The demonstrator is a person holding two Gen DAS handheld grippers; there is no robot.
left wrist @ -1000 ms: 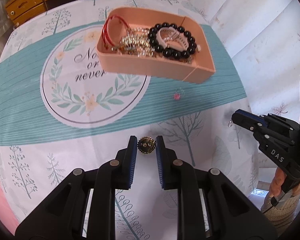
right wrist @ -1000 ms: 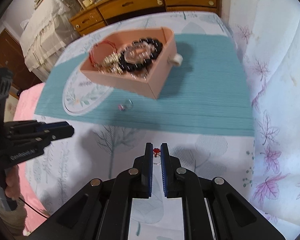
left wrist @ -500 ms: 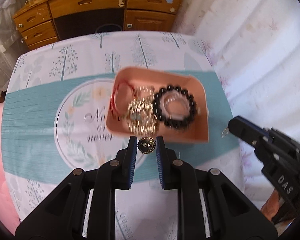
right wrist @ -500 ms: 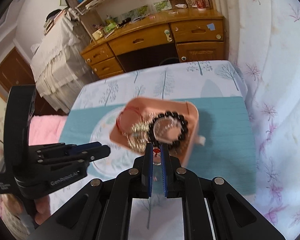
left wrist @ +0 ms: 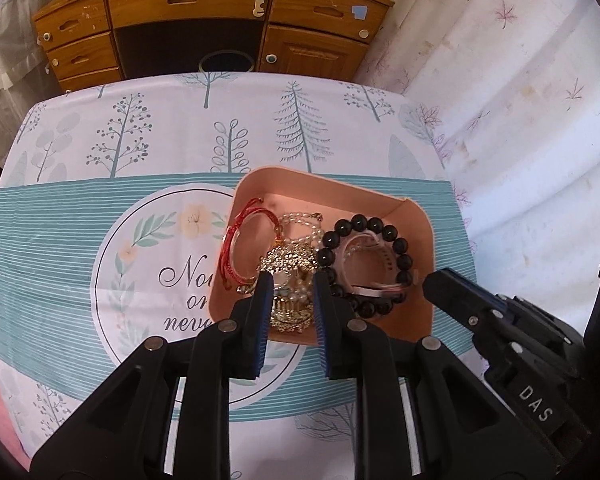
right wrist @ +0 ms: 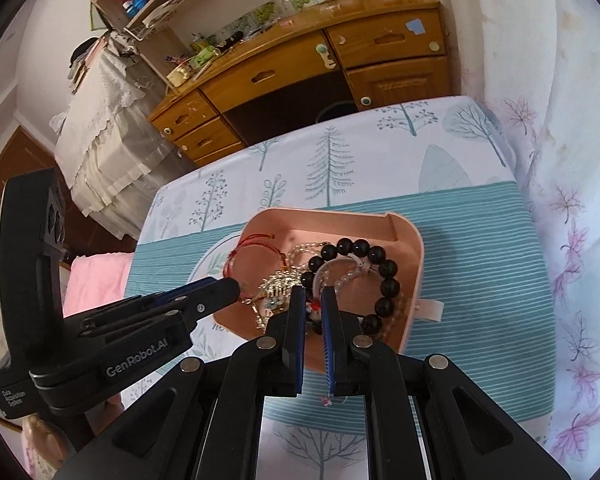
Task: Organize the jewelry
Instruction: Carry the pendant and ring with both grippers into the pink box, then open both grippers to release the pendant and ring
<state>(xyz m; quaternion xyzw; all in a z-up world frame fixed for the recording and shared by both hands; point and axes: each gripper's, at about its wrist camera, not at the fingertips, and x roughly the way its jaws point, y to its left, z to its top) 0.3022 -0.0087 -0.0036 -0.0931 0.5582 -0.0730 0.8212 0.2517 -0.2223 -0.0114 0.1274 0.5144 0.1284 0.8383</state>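
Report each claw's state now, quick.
Left claw: closed on a small gold ornament.
Right claw: closed on a tiny red charm.

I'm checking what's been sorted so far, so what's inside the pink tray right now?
In the pink tray: a red cord bracelet, a black bead bracelet, a white band and tangled gold and pearl pieces. Both grippers' jaws hide its near part.
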